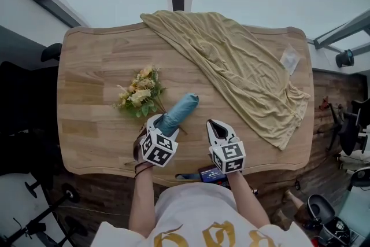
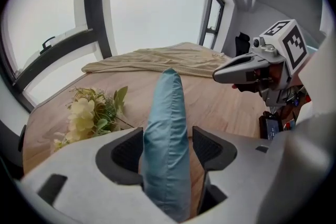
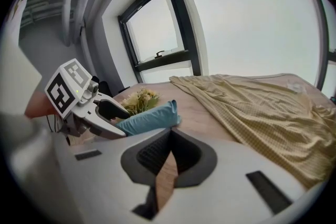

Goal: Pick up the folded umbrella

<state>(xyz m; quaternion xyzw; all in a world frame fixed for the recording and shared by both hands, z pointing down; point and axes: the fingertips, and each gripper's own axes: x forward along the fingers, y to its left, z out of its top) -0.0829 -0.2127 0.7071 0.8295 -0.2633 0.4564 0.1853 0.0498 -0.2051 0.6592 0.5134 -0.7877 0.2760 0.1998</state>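
- Left gripper view is showing the left gripper (image 2: 168,144) standing with its jaws apart around the folded umbrella (image 2: 165,113). The teal sleeve is running from between the pads forward past the tips. One pad is sitting close against the fabric and the other is leaving a sliver of gap, so nothing is clamping.
- The umbrella appears to be resting on the desk (image 1: 92,84). A flower bunch (image 1: 140,94) is lying just left of this gripper, and a beige cloth (image 1: 243,66) is spreading well ahead and to its right.
- The right gripper (image 1: 218,129) is hovering just beside the left one with its jaws together on nothing; the umbrella is lying ahead and to its left.
- Judging by this, the grasp is in hand: the umbrella is being straddled but not yet gripped.
- The next move is calling for closing the left jaws firmly on the sleeve, then lifting. The hold is sitting near one end, so the far end may be drooping as it rises, and the slick fabric may be slipping.
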